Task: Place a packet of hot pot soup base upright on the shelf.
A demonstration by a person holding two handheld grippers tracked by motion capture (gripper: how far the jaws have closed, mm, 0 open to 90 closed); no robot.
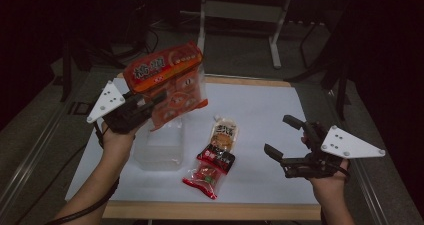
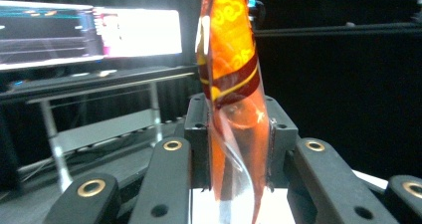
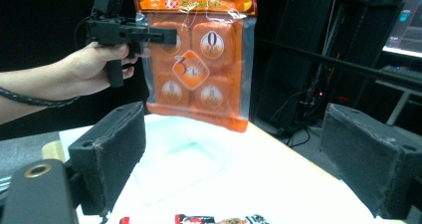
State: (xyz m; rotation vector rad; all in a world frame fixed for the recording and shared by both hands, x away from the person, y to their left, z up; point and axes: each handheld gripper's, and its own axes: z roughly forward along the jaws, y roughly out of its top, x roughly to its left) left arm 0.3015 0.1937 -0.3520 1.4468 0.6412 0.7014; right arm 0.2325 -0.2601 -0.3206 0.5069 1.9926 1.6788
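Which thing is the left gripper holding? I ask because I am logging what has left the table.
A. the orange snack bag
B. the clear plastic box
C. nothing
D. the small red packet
A: the left gripper is shut on the edge of the orange snack bag, which hangs in the air above the clear plastic box, while the small red packet lies on the table.
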